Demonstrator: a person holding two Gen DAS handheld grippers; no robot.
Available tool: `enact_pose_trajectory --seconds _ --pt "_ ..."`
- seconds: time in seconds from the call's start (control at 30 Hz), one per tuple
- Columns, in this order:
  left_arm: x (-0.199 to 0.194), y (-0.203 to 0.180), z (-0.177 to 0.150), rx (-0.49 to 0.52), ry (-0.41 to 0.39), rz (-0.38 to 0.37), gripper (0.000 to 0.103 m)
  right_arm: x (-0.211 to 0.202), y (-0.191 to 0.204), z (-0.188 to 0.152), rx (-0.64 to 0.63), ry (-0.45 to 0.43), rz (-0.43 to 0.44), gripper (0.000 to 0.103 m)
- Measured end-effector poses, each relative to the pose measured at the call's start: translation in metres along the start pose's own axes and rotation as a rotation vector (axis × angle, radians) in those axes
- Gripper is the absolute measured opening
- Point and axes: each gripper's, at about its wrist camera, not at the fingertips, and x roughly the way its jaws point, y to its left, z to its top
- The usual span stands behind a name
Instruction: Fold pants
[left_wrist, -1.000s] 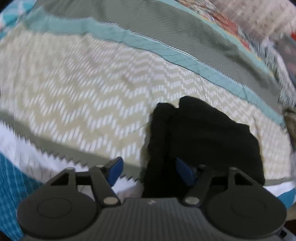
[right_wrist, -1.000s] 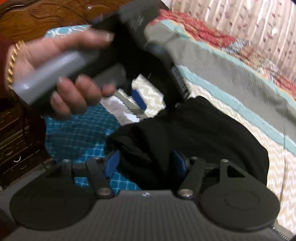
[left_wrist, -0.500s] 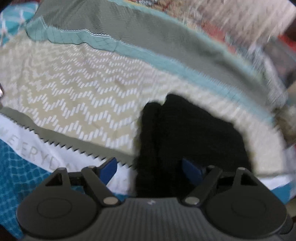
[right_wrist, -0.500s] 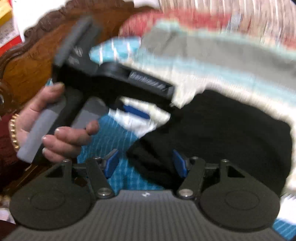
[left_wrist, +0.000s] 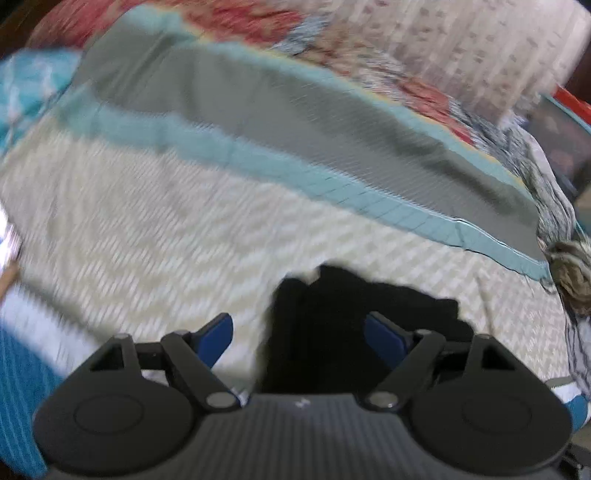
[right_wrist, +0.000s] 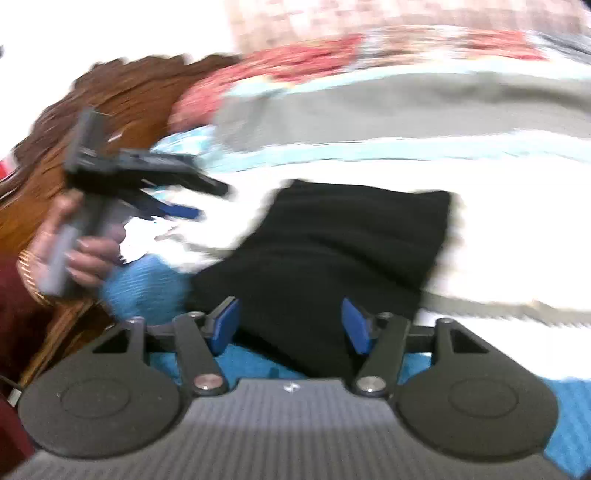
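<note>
Soft black folded pants (right_wrist: 351, 243) on chevron-woven bedspread (left_wrist: 147, 236)

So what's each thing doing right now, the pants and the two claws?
Pants: folded into a small black bundle, lying on the bedspread.
Left claw: open, jaws just widened, over the pants' edge, not gripping.
Right claw: open, jaws just narrowed, pants between them but not pinched.
Bedspread: spread flat.

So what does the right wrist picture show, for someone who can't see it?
Black folded pants lie on a patterned bedspread, in front of the right gripper, whose blue-padded jaws stand apart and have just been closing. At left, a hand holds the left gripper.
</note>
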Motion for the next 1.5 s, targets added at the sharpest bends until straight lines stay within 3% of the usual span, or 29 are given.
enact_pose_trajectory --seconds 0.13,0.27,0.37,0.4,0.43,0.47,0.53,0.7,0.87,1.0,1.03,1.13,1.3,1.5 --pt "0.034 -0.083 0.021 0.214 0.039 -0.011 0.081 -0.008 -0.03 -0.022 0.1 0.011 -0.054 0.044" --pt "0.08 -0.158 0.016 0.408 0.123 -0.01 0.076 0.007 -0.03 -0.03 0.07 0.032 -0.048 0.039" --pt "0.114 -0.187 0.006 0.462 0.232 -0.015 0.066 0.021 -0.03 -0.027 0.024 0.054 -0.033 0.037" --pt "0.12 -0.193 -0.002 0.478 0.269 -0.027 0.052 0.024 -0.028 -0.026 0.007 0.058 -0.03 0.035" --pt "0.128 -0.2 -0.01 0.51 0.298 -0.012 0.026 0.027 -0.029 -0.026 -0.005 0.063 -0.028 0.031" --pt "0.133 -0.203 -0.018 0.538 0.311 0.015 0.016 0.026 -0.03 -0.026 -0.012 0.067 -0.026 0.023" --pt "0.135 -0.207 -0.031 0.572 0.29 0.066 0.012 0.033 -0.034 -0.023 -0.015 0.067 -0.016 0.017" --pt "0.13 -0.204 -0.02 0.499 0.214 0.084 0.011 0.019 -0.019 -0.027 -0.057 0.053 0.066 0.016" --pt "0.143 -0.204 -0.009 0.418 0.2 0.083 0.01 0.026 -0.011 -0.039 -0.032 0.098 0.051 0.016" --pt "0.149 -0.2 -0.013 0.406 0.214 0.102 0.016 0.035 -0.011 -0.038 -0.016 0.127 0.035 0.019" --pt "0.143 -0.197 -0.012 0.396 0.214 0.081 0.02 0.034 -0.01 -0.037 -0.016 0.122 0.034 0.02" --pt "0.105 -0.182 -0.01 0.373 0.153 -0.001 0.032 0.019 -0.015 -0.034 0.001 0.093 0.016 0.034" --pt "0.034 -0.115 -0.005 0.293 0.04 -0.102 0.035 -0.011 -0.033 -0.027 0.087 -0.004 -0.041 0.035" --pt "0.011 -0.042 -0.035 0.172 0.059 -0.115 0.035 -0.001 -0.01 0.008 0.061 -0.05 -0.021 0.032"
